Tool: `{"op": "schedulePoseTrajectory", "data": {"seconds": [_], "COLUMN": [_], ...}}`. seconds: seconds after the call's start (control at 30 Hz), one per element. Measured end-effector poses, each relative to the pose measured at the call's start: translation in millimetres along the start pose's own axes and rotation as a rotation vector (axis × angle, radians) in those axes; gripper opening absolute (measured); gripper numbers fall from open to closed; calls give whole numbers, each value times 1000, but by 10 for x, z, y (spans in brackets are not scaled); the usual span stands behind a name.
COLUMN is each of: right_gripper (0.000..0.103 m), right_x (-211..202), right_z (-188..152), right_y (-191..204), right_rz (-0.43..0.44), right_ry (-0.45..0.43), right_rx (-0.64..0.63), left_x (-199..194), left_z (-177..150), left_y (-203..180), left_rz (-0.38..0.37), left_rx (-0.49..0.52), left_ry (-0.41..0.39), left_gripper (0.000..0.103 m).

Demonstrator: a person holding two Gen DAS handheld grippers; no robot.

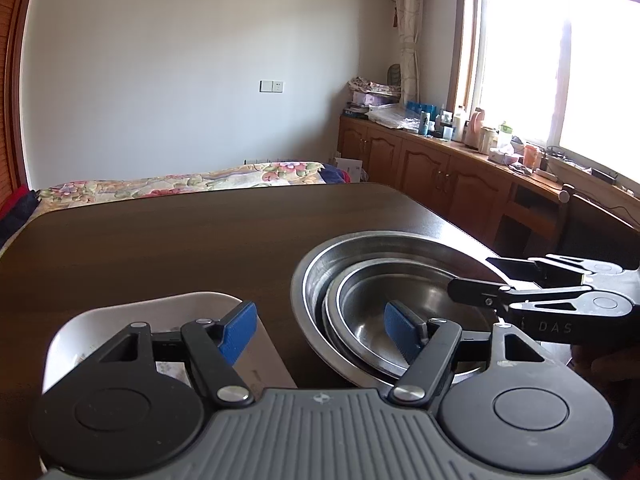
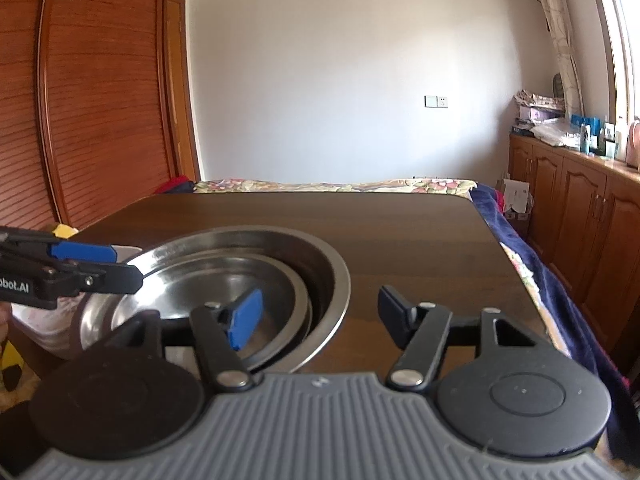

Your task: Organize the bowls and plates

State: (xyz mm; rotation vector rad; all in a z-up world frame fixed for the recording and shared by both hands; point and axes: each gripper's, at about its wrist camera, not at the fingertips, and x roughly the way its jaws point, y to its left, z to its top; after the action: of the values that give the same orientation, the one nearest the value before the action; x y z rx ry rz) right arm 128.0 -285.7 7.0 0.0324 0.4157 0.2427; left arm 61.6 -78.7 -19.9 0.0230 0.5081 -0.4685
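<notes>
Steel bowls sit nested on the dark wooden table (image 1: pixel 160 240): a wide outer bowl (image 1: pixel 360 246) holds smaller bowls (image 1: pixel 380 292). Left of them lies a white squarish plate (image 1: pixel 160 310). My left gripper (image 1: pixel 320 332) is open, one blue pad above the plate and the other inside the bowls' near side, holding nothing. My right gripper (image 1: pixel 476 280) reaches in from the right over the bowls' rim. In the right wrist view the right gripper (image 2: pixel 320 316) is open and empty, its left pad over the nested bowls (image 2: pixel 256 240). There the left gripper (image 2: pixel 124 266) hovers at the bowls' left rim.
Bare tabletop (image 2: pixel 400 232) stretches behind and right of the bowls. A bed with a floral cover (image 1: pixel 200 178) lies past the far edge. Wooden cabinets (image 1: pixel 440 168) with clutter run under the window at right. A louvred wardrobe (image 2: pixel 100 100) stands at left.
</notes>
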Motion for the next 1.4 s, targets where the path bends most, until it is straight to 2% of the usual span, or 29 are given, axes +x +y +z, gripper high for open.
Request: {"op": "schedulePoseTrajectory", "data": {"seconds": [0.33, 0.53, 0.63, 0.7, 0.77, 1.0, 1.4], "right_gripper": [65, 64, 56, 43, 37, 35, 34], "right_x": [50, 39, 28, 15, 11, -25, -82], "right_z": [-83, -128, -129, -129, -130, -93, 146], "right_y": [-41, -36, -39, -28, -24, -12, 235], "right_rz": [30, 34, 35, 41, 38, 41, 105], "right_ry": [-13, -29, -35, -37, -41, -53, -98], "right_rx": [85, 106, 110, 109, 105, 128, 98], "left_x": [49, 108, 121, 140, 146, 79, -359], "left_z": [-18, -27, -35, -45, -50, -46, 118], "left_y": [-64, -66, -89, -89, -89, -55, 147], "left_rz": [-20, -19, -19, -14, -18, -22, 10], "left_rx": [-6, -8, -4, -5, -15, -39, -55], "left_ry": [15, 31, 35, 42, 43, 40, -42], "left_gripper": [55, 54, 51, 44, 38, 37, 37]}}
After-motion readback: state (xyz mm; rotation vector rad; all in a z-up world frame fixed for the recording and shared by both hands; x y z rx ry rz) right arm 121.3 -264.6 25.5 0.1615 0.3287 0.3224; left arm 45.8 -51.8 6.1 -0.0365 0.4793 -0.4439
